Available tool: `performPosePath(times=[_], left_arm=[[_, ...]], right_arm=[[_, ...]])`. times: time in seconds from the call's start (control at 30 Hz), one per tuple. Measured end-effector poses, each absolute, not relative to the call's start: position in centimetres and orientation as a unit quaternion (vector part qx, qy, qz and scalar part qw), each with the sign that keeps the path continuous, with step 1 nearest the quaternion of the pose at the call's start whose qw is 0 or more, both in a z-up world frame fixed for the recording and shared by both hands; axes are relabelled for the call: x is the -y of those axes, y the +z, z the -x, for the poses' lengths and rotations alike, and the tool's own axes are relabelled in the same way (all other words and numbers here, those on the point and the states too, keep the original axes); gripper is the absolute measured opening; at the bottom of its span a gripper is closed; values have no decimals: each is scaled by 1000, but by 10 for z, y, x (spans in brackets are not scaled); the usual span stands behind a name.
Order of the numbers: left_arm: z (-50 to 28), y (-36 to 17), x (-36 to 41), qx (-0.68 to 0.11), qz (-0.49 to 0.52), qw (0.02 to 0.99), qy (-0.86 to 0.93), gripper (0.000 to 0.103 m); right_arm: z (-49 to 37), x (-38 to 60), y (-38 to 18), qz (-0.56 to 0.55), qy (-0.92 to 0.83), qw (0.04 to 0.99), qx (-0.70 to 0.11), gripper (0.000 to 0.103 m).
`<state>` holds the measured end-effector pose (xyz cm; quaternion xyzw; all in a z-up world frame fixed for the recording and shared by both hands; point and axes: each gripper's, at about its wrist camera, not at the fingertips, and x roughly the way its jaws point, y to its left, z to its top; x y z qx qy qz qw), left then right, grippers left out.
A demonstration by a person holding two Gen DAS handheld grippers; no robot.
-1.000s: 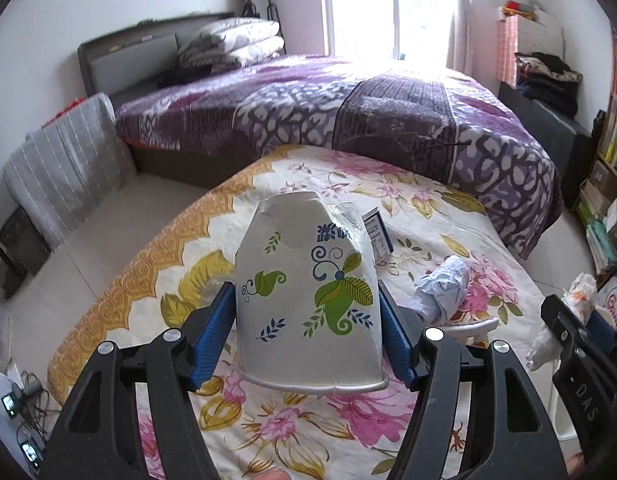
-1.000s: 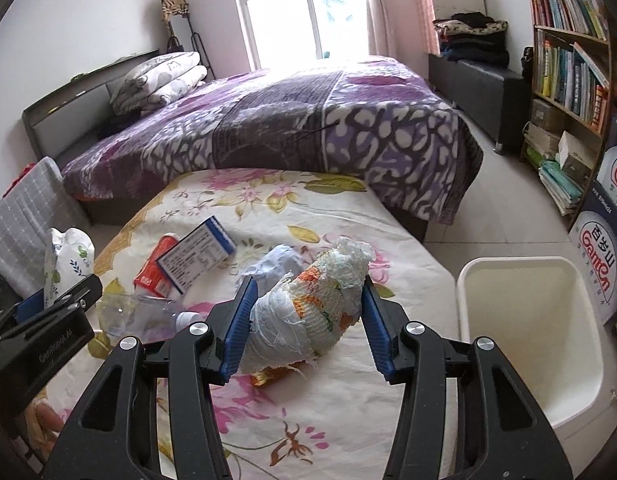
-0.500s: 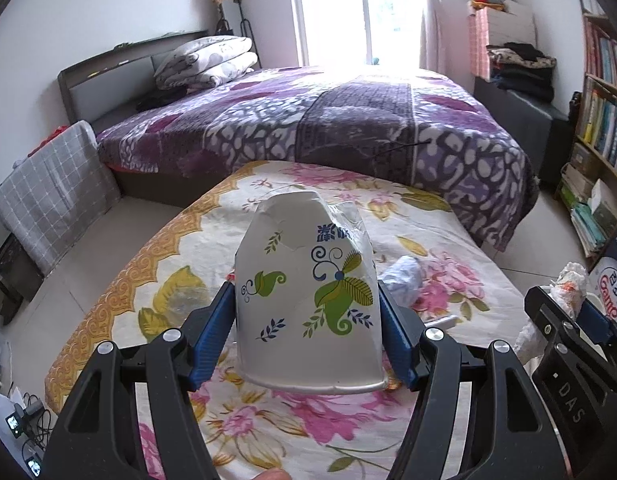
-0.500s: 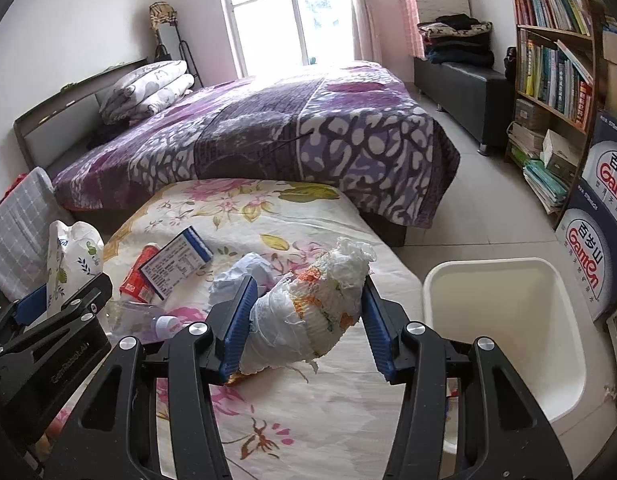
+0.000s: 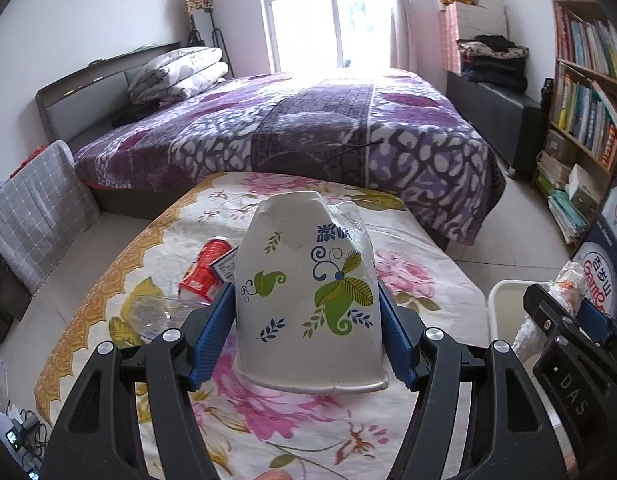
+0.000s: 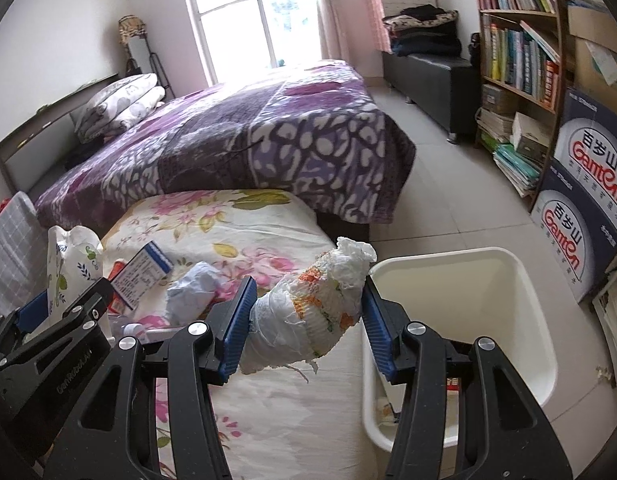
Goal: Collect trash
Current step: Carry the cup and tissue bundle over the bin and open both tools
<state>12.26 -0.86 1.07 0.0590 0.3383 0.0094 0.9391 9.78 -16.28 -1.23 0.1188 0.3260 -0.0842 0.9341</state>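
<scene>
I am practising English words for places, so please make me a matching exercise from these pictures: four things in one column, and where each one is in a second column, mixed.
Things:
1. paper cup
2. wad of paper
3. red can
4. white bin

Places:
a. on the floor beside the flowered cloth
b. held in the left gripper
c. lying on the flowered cloth
d. held in the right gripper

Pairs: 1-b, 2-d, 3-c, 4-a

One paper cup [image 5: 308, 296], one wrapped wad [image 6: 308, 316], one bin [image 6: 508, 280], two grippers [image 5: 306, 332] [image 6: 306, 320].
</scene>
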Motion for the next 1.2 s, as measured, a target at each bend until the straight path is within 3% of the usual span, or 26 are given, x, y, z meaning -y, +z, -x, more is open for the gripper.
performPosePath(times=[0.33,0.43,0.5,0.6,1.2], left_arm=[[-119,11,47,-336,-70,939,-17,67],[-118,11,58,-338,-72,938,-25,67],[-118,10,66,-339,-74,937,-33,67],[-117,8,76,-343,-77,935,-42,67],[-109,-13,157,-384,-87,909,-134,68]], right_arm=[[-87,213,-14,-148,-144,920,-334,51],[-84,230,-16,-162,-162,913,-339,54],[-79,243,-17,-172,-176,908,-340,64],[-71,259,-16,-185,-197,903,-333,71],[-27,339,-14,-242,-252,885,-310,83]])
